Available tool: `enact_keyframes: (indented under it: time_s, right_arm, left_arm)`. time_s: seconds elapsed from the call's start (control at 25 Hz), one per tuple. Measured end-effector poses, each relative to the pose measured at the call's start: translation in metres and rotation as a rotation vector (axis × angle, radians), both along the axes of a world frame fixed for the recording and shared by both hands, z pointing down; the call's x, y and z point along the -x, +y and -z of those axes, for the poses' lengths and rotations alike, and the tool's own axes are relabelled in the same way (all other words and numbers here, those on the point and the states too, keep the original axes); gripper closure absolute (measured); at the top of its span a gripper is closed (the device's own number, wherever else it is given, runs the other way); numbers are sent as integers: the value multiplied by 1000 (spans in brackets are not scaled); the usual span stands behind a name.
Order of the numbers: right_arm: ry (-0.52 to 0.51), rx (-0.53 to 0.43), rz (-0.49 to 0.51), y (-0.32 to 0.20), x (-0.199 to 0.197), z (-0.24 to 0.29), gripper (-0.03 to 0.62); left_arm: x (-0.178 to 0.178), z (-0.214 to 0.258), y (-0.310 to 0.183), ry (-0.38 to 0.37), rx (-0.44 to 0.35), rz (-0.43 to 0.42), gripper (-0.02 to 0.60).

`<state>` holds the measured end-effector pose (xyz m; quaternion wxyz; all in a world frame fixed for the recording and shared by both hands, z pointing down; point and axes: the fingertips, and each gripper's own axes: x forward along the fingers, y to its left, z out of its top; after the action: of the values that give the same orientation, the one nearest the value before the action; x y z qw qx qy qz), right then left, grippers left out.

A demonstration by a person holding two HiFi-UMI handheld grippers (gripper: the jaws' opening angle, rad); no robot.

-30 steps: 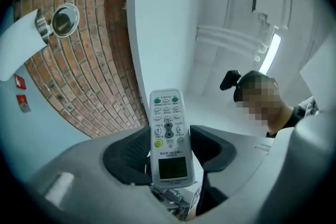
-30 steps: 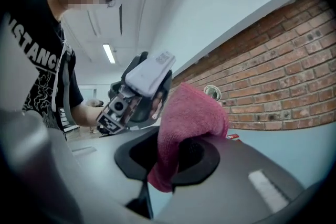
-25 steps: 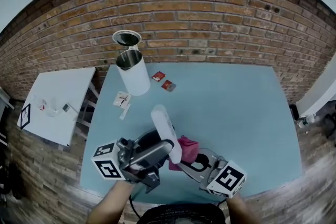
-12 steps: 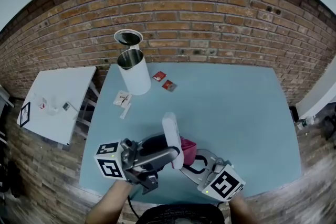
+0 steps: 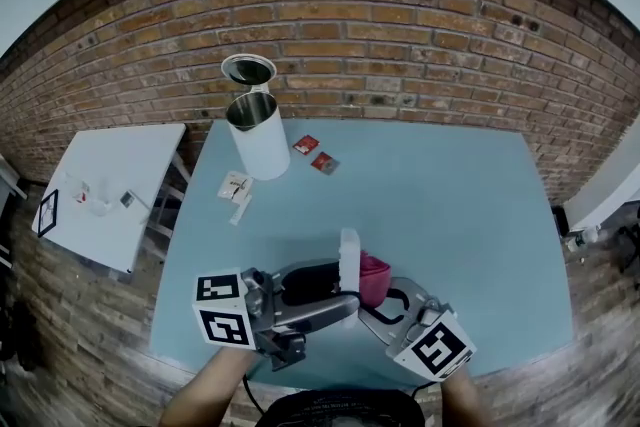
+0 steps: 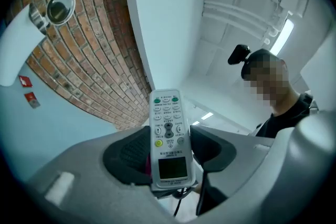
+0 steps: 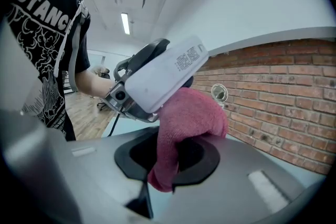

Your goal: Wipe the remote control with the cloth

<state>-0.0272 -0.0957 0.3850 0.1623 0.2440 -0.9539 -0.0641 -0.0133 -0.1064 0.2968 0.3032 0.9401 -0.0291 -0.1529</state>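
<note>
Smooth plastic, soft nap
White remote control (image 6: 169, 134) is smooth plastic; pink cloth (image 7: 189, 113) fuzzy; table (image 5: 450, 185) matt; brick wall (image 5: 400, 35) rough.

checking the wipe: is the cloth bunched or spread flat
Bunched: the cloth is a wad in the right gripper, against the remote.

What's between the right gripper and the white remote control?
A pink cloth, held by the right gripper, touching the white remote control's back (right gripper view).
</note>
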Motion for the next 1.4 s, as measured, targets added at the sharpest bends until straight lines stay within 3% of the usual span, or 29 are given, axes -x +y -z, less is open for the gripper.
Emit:
enact_keyframes:
  time_s: [0.16,0.4,0.6,0.76,1.08,1.4]
  right_arm:
    - [-104,-7,-109,-17,-24,18,531]
    - [-168,-98,-226,-40,-72,64,531]
    - [-195,-83,-269,-39,-78,61,531]
    - [-225,-14,-314,-38,-79,39,531]
    - [-287,188,-380,-31,-80,-34,531]
    - [-297,320,-420,-28,-85,-81,531]
  left_arm:
    - [-4,-24,-7,-255,-92,87,345]
    - [-11,-75,-11,-667,-314,172,345]
    - [-13,-123,-8,-915,-432,146,344]
    - [-11,-171,-1,-1106,-494,66,344]
    - [-2,-271,13,-1360,-433,-173,344]
    - [1,-318,10,-1472,-405,-316,342]
